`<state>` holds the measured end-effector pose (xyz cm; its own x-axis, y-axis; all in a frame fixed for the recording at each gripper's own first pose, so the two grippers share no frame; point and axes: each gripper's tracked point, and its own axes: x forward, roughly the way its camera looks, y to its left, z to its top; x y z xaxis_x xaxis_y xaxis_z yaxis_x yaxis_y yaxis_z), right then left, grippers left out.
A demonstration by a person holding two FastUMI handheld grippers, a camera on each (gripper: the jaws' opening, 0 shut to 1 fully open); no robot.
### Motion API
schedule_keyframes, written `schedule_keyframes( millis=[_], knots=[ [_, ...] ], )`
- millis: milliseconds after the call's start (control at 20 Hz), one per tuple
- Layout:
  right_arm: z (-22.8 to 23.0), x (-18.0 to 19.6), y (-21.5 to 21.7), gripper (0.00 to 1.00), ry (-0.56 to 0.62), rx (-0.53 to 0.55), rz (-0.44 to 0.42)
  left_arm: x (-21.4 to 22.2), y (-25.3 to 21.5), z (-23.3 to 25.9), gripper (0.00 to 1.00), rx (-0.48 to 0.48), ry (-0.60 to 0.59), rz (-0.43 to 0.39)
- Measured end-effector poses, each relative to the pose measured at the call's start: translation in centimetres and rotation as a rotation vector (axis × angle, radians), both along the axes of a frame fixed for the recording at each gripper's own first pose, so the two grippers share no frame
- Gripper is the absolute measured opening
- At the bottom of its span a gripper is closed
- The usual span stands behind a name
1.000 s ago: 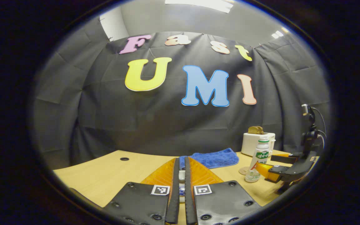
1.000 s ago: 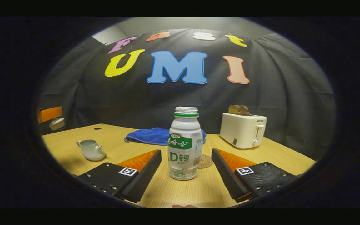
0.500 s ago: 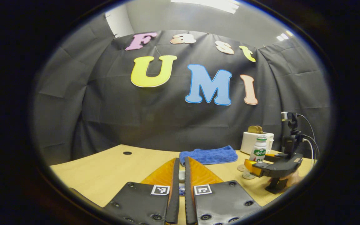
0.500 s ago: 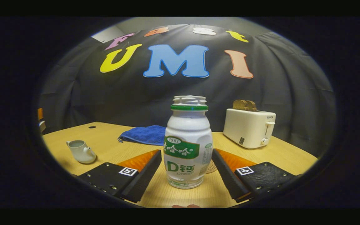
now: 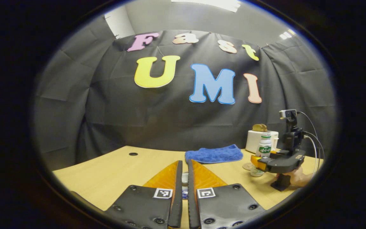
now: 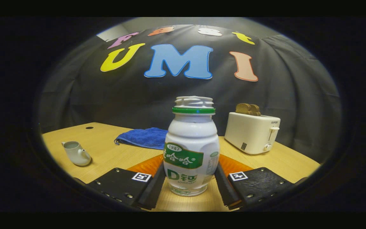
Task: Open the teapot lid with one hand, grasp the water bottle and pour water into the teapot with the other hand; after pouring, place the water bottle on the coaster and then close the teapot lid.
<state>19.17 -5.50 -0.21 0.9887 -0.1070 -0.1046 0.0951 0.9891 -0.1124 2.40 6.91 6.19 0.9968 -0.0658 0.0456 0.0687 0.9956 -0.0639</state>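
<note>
Bottle (image 6: pixel 191 149) white, green-labelled, uncapped; right tool (image 6: pixel 187 187) grips it; left tool (image 5: pixel 182 181) pinches lid.

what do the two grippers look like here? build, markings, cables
Both grippers, left and right, have black riveted plates, each bearing a square black-and-white tag. In the left gripper view, the right one has a dark body, a small camera on a post, trailing cables, and a bare hand holding it.

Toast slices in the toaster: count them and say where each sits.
2. Both stand in the top of the white toaster, one slice on the left, the other right beside it. More could be hidden behind.
</note>
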Motion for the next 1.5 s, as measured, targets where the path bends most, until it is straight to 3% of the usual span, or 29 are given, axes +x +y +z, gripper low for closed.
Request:
schedule_keyframes(
  millis=[200, 250, 400, 700, 1150, 1500],
  knots=[
    [0.4, -0.9, 1.4, 0.75, 0.016, -0.013, 0.036, -1.3, -0.3, -1.4, 0.14, -0.003, 0.022, -0.016],
    [0.6, -1.0, 1.6, 0.74, 0.016, -0.026, 0.04, -1.8, -0.5, -1.7, 0.18, -0.009, 0.028, -0.028],
    [1.2, -1.4, 2.5, 0.74, 0.02, -0.092, 0.053, -3.9, -1.5, -2.0, 0.14, -0.02, 0.011, -0.066],
    [1.4, -1.3, 5.2, 0.74, 0.03, -0.211, 0.098, -7.3, -2.9, -2.7, 0.18, -0.022, 0.001, -0.106],
    [2.1, -0.3, 9.2, 0.74, 0.017, -0.497, 0.165, -9.0, -3.0, -4.0, 0.18, -0.063, 0.017, -0.122],
    [1.9, 0.7, 11.8, 0.75, 0.013, -0.683, 0.22, -10.2, -2.8, -4.8, 0.14, -0.015, 0.015, -0.115]
  ],
)
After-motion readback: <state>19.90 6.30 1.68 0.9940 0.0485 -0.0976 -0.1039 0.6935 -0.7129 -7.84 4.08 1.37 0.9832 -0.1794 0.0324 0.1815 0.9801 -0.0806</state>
